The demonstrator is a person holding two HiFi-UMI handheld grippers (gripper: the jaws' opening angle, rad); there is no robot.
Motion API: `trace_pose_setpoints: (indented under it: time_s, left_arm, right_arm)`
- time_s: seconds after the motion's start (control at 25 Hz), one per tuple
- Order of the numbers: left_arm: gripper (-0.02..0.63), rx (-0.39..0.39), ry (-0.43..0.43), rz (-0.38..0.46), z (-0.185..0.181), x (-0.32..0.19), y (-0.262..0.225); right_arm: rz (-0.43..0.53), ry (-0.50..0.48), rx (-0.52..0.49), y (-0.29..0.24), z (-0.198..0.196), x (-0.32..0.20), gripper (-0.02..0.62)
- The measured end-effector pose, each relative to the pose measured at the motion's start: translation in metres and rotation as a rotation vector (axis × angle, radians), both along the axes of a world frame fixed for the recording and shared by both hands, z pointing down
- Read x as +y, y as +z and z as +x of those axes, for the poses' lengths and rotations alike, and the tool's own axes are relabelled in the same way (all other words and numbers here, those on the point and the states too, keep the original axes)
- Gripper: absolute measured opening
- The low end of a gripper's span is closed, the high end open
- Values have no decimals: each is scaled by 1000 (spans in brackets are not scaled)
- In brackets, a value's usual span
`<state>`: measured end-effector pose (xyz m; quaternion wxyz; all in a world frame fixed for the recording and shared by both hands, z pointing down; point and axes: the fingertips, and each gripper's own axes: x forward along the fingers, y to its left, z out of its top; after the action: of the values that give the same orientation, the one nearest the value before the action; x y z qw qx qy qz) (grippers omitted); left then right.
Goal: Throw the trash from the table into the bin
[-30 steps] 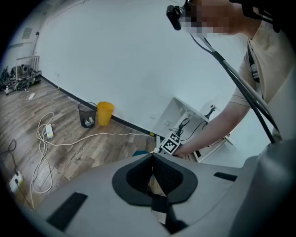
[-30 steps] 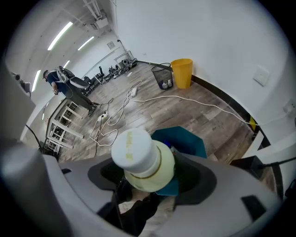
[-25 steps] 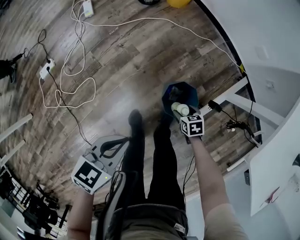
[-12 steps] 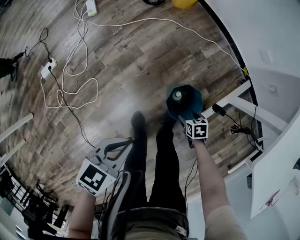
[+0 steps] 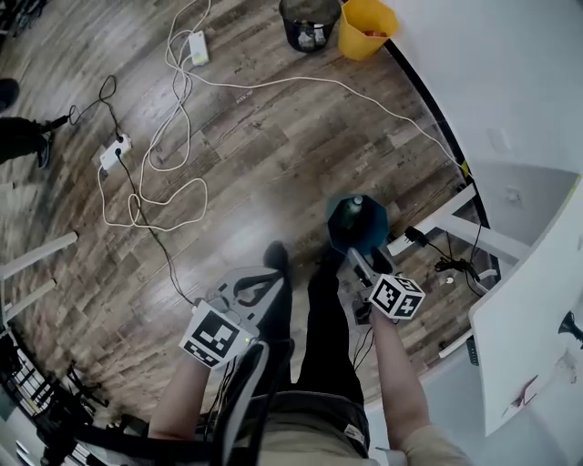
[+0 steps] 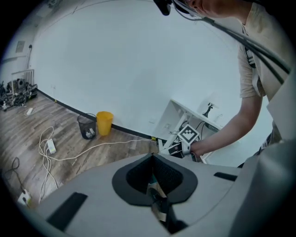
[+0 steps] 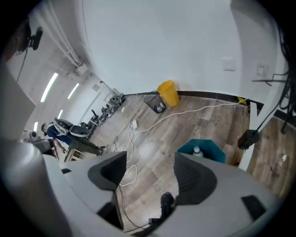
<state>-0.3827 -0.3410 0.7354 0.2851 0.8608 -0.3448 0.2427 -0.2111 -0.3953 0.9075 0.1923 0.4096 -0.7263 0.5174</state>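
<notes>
A teal bin (image 5: 364,238) stands on the wood floor by the person's feet, with a pale plastic bottle (image 5: 353,211) lying inside it. My right gripper (image 5: 358,267) hangs just near of the bin's rim, open, with nothing between its pads. The right gripper view shows the bin (image 7: 210,150) and the bottle (image 7: 197,150) beyond the right gripper (image 7: 150,169). My left gripper (image 5: 248,289) is held low at the left. In its own view the left gripper (image 6: 152,172) is shut, and a small crumpled scrap (image 6: 157,192) is pinched between its pads.
A white table (image 5: 533,319) fills the right edge. A yellow bin (image 5: 366,25) and a black mesh basket (image 5: 308,22) stand by the wall. White cables (image 5: 173,136) and a power strip (image 5: 113,153) trail over the floor at the left. The person's legs (image 5: 319,319) stand between the grippers.
The bottle has left my right gripper and dropped into the teal bin. The right gripper has opened and lifted back from the bin. The left gripper has risen a little.
</notes>
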Motion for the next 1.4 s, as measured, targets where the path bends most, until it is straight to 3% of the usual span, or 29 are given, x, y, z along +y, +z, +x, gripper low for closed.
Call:
trace_pose_setpoints:
  time_s: [0.2,0.36,0.6,0.76,0.8,0.88,0.96,1.24,1.4]
  left_arm:
    - [12,-73,14,104,-16,-13,-60]
    - [12,-132,-38,163,-39,-24,-103]
    - [12,-200,-19,255,-61,-26,-176]
    - [12,-157,-43,297,-62,-29,-221]
    - [12,-135,-43,307,-60,-30,-232]
    - [12,-99,-39,325,-57,-27,-252]
    - [12,-80,-37,340,-58,-18,-267]
    - [12,0,-45,406,-58,7,-310]
    - [12,45,33,514,-24,35,-349]
  right_arm:
    - [80,90,-143,-114,-21,-1,322]
    - [188,44,-230,-198,-45,-12,322]
    - [366,-42,-293,-316,-63,5,322]
    - [448,-101,-382,-384,-71,20,314]
    - [480,-116,-393,-400,-71,24,284]
    - [535,-130,-400,-427,-68,36,97]
    - [558,-141,-410,-445,-66,53,49]
    - [630,-231,-528,-498,-87,91,17]
    - [703,-342,-438,-518,-106,106,17]
